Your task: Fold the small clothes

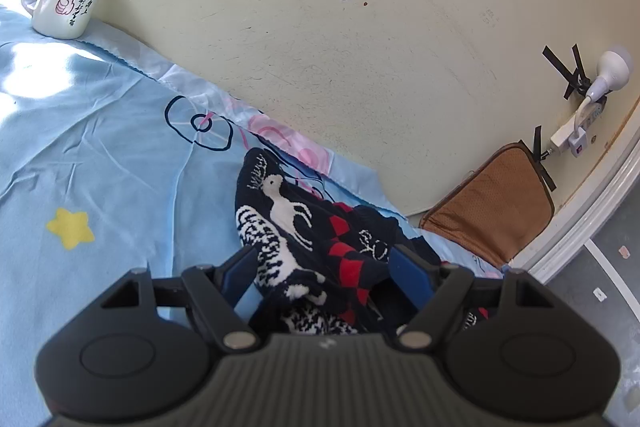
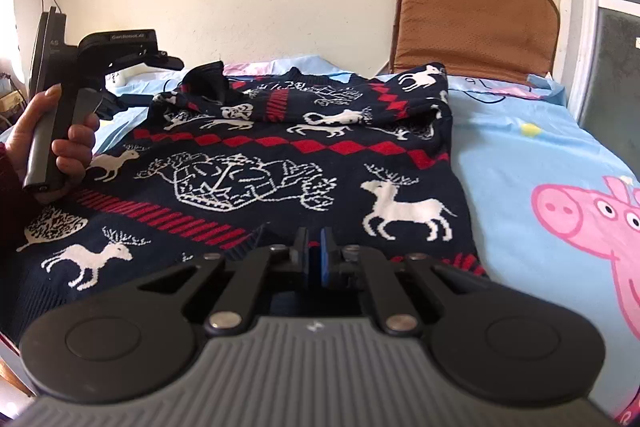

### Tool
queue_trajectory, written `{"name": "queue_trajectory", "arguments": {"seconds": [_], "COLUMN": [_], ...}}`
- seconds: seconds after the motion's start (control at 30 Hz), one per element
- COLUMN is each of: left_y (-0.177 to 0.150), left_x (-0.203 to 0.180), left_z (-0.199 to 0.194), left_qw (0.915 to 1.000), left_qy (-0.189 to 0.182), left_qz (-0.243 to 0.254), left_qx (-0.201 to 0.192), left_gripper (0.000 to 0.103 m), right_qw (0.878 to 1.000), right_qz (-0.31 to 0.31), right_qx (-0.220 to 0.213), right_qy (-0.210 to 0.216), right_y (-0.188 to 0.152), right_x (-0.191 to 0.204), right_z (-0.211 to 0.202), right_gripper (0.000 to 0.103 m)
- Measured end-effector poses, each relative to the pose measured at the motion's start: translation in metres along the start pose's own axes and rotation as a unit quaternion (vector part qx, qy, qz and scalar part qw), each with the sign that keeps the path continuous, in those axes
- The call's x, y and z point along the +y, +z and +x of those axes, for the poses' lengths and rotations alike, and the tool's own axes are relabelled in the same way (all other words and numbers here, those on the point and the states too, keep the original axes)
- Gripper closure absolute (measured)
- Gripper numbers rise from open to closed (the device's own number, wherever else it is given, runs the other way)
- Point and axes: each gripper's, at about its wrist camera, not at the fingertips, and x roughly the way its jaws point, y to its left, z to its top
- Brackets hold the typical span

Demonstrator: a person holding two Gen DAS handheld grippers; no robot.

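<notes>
While the navy reindeer sweater (image 2: 260, 155) lies spread on the blue bed sheet (image 2: 520, 163), the right hand-held gripper (image 2: 316, 247) sits at its near hem, jaws together, whether pinching fabric unclear. Left hand-held gripper (image 1: 324, 267) has jaws apart, a bunched sleeve between them.

A home bedroom: a bed spread with a light blue cartoon-pig sheet (image 2: 540, 155) runs along a scuffed cream wall (image 1: 360, 47), a brown cushion (image 2: 476, 23) leaning at its far edge, a white mug (image 1: 66, 1) at one corner, and a plug-in lamp (image 1: 604, 75) taped to the wall.
</notes>
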Motion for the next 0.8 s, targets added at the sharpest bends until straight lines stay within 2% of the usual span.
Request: {"name": "queue_trajectory", "arguments": {"seconds": [0.23, 0.4, 0.53, 0.7, 0.8], "left_y": [0.0, 0.0, 0.0, 0.0, 0.0], "left_x": [0.0, 0.0, 0.0, 0.0, 0.0], "left_z": [0.0, 0.0, 0.0, 0.0, 0.0], "left_qw": [1.0, 1.0, 1.0, 1.0, 1.0], "left_qy": [0.0, 0.001, 0.002, 0.002, 0.002], "left_qz": [0.0, 0.0, -0.001, 0.0, 0.0], "left_qx": [0.0, -0.001, -0.001, -0.002, -0.002], "left_gripper": [0.029, 0.029, 0.029, 0.027, 0.027], "right_qw": [0.998, 0.996, 0.997, 0.999, 0.999], "right_qz": [0.044, 0.07, 0.058, 0.045, 0.054], "right_qx": [-0.006, 0.004, -0.002, -0.001, -0.01], "right_qy": [-0.039, -0.049, -0.041, -0.009, -0.001], "right_y": [-0.01, -0.02, -0.025, -0.033, -0.036], "right_x": [-0.03, -0.046, -0.047, -0.049, -0.055], "right_z": [-0.018, -0.023, -0.031, -0.04, -0.048], "right_gripper": [0.095, 0.095, 0.095, 0.094, 0.092]}}
